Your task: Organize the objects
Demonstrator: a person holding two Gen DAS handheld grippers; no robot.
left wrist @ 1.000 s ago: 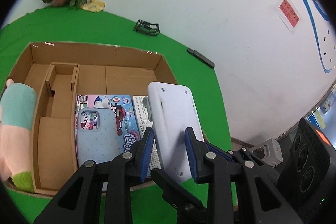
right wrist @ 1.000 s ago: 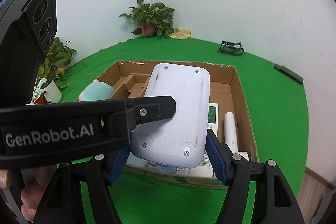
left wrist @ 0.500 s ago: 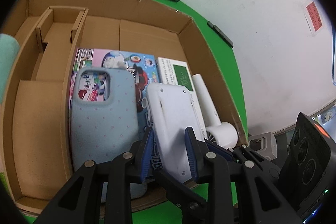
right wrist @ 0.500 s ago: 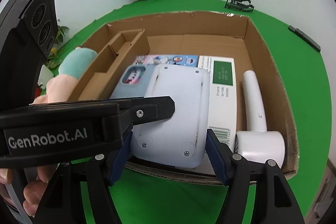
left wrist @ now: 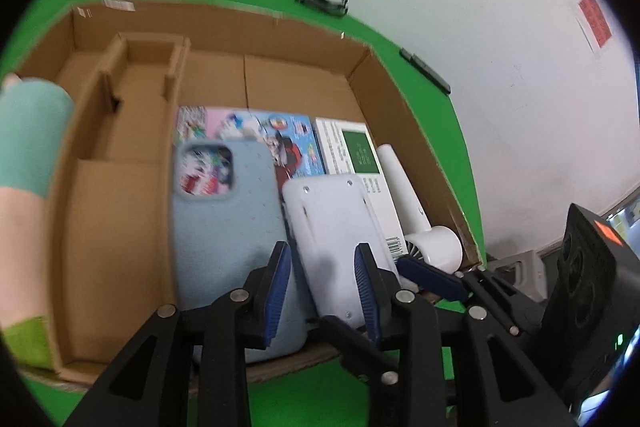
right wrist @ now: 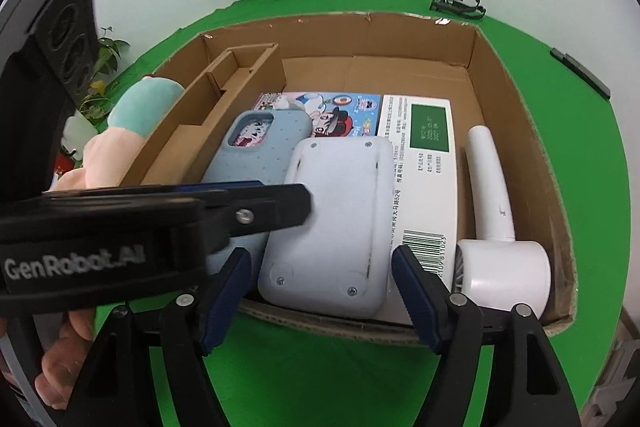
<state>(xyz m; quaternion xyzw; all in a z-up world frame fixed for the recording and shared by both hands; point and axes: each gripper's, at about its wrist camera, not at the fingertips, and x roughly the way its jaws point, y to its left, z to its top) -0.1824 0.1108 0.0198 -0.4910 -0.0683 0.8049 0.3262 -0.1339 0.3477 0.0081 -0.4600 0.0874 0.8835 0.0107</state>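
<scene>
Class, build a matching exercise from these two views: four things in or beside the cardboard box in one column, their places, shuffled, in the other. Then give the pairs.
1. white device
2. hair dryer
3. plush toy
4. phone case

A. outside the box's left wall
B. against the right wall
C. between the right tool's open fingers
D. on the cartoon box

1-C, 2-B, 3-A, 4-D

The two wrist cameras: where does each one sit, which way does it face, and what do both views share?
Left wrist: sits on the left hand-held gripper, faces forward and down into the cardboard box; its own black fingers with blue pads show, and the right hand-held gripper beside them.
Right wrist: sits on the right hand-held gripper, faces down into the box from its near edge; its fingers, the left one crossing and a hand show.
Shared: white device, blue phone case, white fan, box.
</scene>
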